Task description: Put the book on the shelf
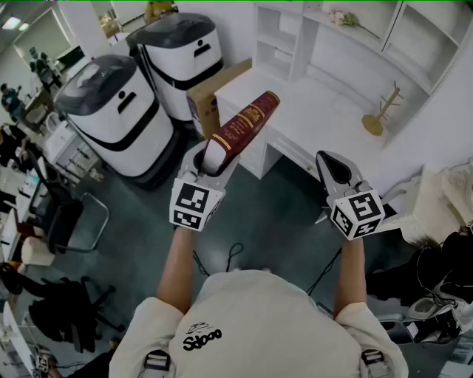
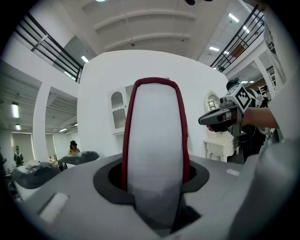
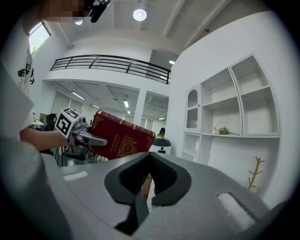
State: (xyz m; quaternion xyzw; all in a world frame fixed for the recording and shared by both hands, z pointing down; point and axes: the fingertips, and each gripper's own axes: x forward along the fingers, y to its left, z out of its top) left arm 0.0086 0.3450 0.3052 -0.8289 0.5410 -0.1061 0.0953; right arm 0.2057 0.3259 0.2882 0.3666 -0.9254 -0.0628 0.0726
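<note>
A thick red book with gold lettering sticks up and forward out of my left gripper, which is shut on its lower end. In the left gripper view the book's white page edge fills the space between the jaws of the left gripper. My right gripper hangs to the right of it, shut and holding nothing. The right gripper view shows its tips meeting, with the book and left gripper off to the left. The white shelf unit stands ahead, above a white desk top.
Two white-and-black machines stand at the left. A cardboard box leans against the desk's left end. A small wooden stand is on the desk, flowers on a shelf. An office chair is at lower left.
</note>
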